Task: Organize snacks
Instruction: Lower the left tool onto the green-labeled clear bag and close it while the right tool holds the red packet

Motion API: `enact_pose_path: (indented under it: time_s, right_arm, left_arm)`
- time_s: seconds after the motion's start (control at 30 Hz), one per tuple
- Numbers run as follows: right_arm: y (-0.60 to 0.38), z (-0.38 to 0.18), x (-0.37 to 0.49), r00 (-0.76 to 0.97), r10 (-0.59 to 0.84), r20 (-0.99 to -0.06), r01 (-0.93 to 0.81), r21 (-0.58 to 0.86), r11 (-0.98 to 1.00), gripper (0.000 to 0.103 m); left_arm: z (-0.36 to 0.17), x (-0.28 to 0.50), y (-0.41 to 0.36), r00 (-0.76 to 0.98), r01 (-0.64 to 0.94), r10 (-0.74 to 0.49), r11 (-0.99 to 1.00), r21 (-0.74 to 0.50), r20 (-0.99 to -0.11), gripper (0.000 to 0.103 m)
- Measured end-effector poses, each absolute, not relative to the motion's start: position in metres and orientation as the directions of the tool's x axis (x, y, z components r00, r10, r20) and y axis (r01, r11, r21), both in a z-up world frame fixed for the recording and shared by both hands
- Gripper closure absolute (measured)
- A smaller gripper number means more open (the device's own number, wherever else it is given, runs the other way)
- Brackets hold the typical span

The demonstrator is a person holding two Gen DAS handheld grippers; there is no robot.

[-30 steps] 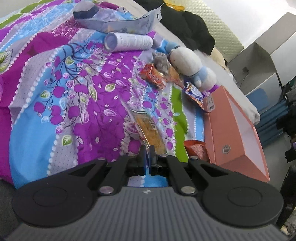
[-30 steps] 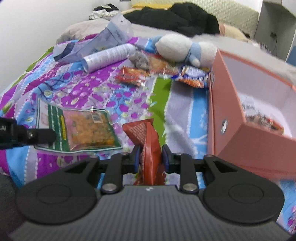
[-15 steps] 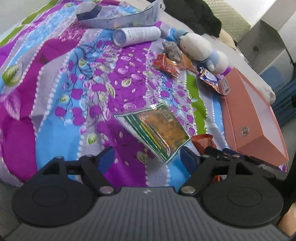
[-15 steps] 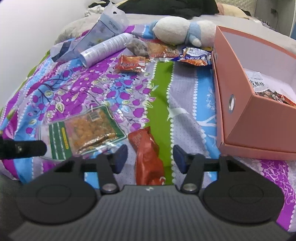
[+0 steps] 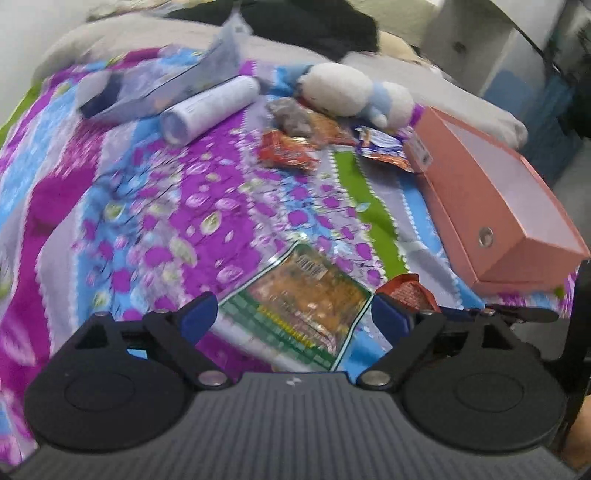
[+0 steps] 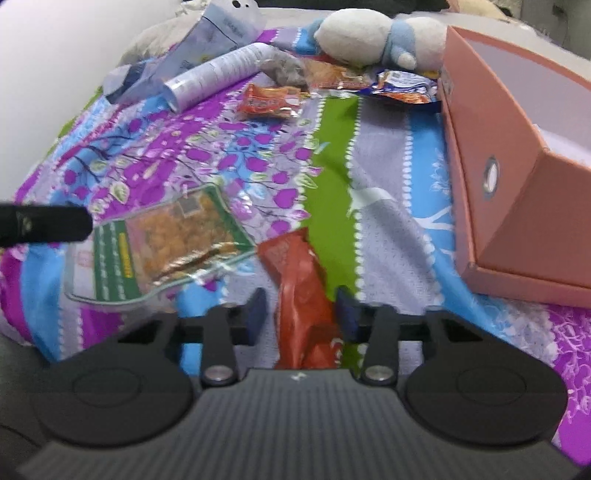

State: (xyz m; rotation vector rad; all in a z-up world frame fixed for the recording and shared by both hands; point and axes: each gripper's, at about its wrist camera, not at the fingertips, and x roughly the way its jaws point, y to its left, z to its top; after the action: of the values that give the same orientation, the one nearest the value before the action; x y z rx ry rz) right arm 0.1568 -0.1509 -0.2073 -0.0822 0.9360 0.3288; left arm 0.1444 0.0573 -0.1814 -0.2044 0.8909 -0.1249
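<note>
A green-edged clear snack pack (image 5: 301, 301) lies flat on the patterned bedspread, and my left gripper (image 5: 293, 317) is open just above its near end. The same pack shows in the right wrist view (image 6: 162, 240). A red snack pouch (image 6: 303, 295) lies between the spread fingers of my right gripper (image 6: 299, 317), which is open; the pouch's end also shows in the left wrist view (image 5: 406, 291). The salmon-pink open box (image 6: 517, 155) stands to the right. More snack packets, an orange-red one (image 6: 267, 101) and a blue one (image 6: 406, 88), lie farther back.
A white and blue plush toy (image 6: 376, 37), a white tube (image 6: 218, 75) and a pale plastic bag (image 6: 207, 44) lie at the far end of the bed. Dark clothes (image 5: 306, 26) are heaped behind. The bed's near edge is just below both grippers.
Both grippers opened: the left let go of the green-edged pack, the right let go of the red pouch. Both snacks now lie on the bedspread, and both grippers have pulled back slightly.
</note>
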Motion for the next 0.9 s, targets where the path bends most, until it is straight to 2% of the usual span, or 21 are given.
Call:
enact_pose_path:
  time_s: [0.13,0.47,0.67,0.9]
  right_arm:
    - [-0.156,-0.203,0.155,0.560,0.243,-0.792,-0.308,0.074,0.949,0.072]
    - [-0.172,-0.200,0.152,0.583,0.217,-0.783,-0.268,0.067,0.961,0.072]
    - [-0.175,-0.206,0.149,0.571,0.212,-0.793,-0.265,0.066,0.962,0.072]
    - [-0.177,-0.206,0.151,0.569,0.218,-0.793,-0.252,0.084,0.964,0.072]
  left_arm:
    - [-0.187,0.157,0.043,0.600,0.132,-0.220,0.976,-0.176,-0.769,0.006]
    - [-0.217,0.175,0.026,0.539,0.317,-0.214,0.948,-0.040,-0.815,0.006]
    - [-0.232,0.184,0.019,0.500,0.377,-0.217,0.926,-0.015,-0.838,0.006]
    - [-0.251,0.198,0.013,0.480,0.377,-0.196,0.926,-0.001,-0.855,0.006]
